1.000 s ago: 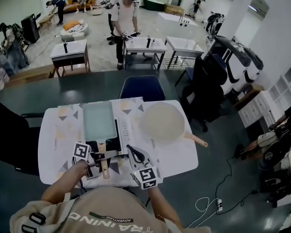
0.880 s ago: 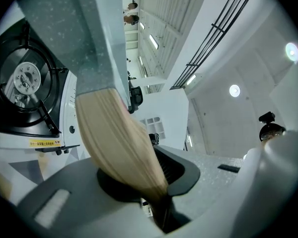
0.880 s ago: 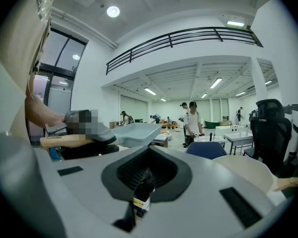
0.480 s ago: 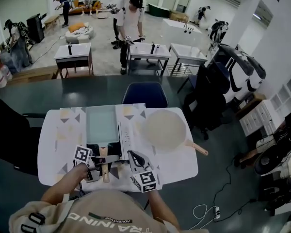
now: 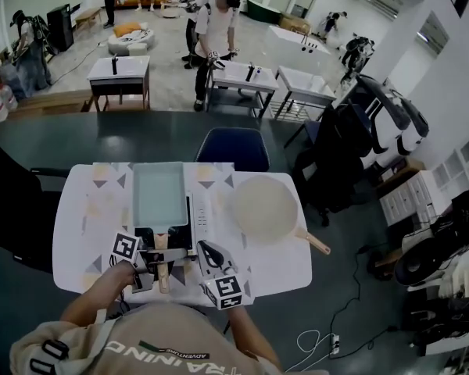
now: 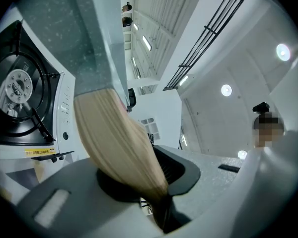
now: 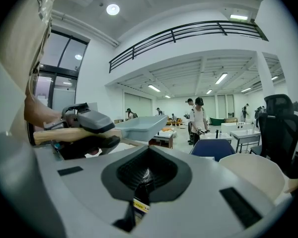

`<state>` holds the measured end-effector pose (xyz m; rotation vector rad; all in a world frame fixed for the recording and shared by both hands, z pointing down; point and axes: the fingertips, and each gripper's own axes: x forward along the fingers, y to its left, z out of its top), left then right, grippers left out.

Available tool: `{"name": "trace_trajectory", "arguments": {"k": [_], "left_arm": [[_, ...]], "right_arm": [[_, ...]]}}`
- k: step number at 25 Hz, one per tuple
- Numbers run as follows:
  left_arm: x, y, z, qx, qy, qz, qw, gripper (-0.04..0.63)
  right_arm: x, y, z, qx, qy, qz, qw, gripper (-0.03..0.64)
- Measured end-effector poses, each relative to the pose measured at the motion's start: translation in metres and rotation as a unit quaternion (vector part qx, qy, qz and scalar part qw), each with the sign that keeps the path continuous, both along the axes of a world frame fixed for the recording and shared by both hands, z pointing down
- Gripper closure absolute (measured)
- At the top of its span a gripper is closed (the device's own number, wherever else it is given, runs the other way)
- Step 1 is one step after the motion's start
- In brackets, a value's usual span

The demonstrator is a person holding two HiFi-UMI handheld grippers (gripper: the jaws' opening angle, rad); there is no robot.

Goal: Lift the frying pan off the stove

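A rectangular grey-green frying pan (image 5: 159, 194) lies over the left side of the white stove (image 5: 204, 216), its pale wooden handle (image 5: 163, 266) pointing toward me. My left gripper (image 5: 155, 258) is shut on that handle (image 6: 114, 138). In the left gripper view (image 6: 149, 172) the pan's speckled underside (image 6: 92, 38) shows a gap to the black burner (image 6: 17, 86). My right gripper (image 5: 206, 251) hovers just right of the handle with its jaws together and nothing in them. The right gripper view (image 7: 148, 155) shows the pan (image 7: 141, 125) level, held by the left gripper (image 7: 84, 125).
A round cream pan (image 5: 264, 205) with a wooden handle (image 5: 316, 244) lies on the white table (image 5: 78, 237) right of the stove. A blue chair (image 5: 233, 148) stands at the far side, black chairs (image 5: 332, 158) to the right. People work at desks far behind.
The head view has shifted a little. My left gripper stays shut on the pan's handle and the right gripper stays beside it.
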<state>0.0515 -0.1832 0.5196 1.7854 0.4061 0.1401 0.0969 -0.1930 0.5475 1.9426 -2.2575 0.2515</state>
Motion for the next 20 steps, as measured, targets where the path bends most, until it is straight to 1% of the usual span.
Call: {"name": "trace_trajectory", "arguments": {"k": [5, 8, 11, 20], "left_arm": [[-0.001, -0.004, 0.006, 0.014, -0.011, -0.001, 0.9998, 0.526], [-0.001, -0.004, 0.003, 0.016, -0.005, 0.004, 0.9999, 0.523], [-0.001, -0.004, 0.008, 0.022, -0.007, 0.005, 0.9997, 0.523], [0.003, -0.013, 0.006, 0.021, 0.006, 0.005, 0.9997, 0.523]], "right_arm": [[0.000, 0.001, 0.003, -0.008, 0.004, -0.006, 1.000, 0.620], [0.003, 0.001, 0.004, -0.012, 0.003, -0.003, 1.000, 0.620], [0.004, 0.002, 0.008, -0.012, 0.001, -0.002, 1.000, 0.620], [0.008, -0.010, 0.012, -0.020, 0.016, -0.018, 1.000, 0.620]]}}
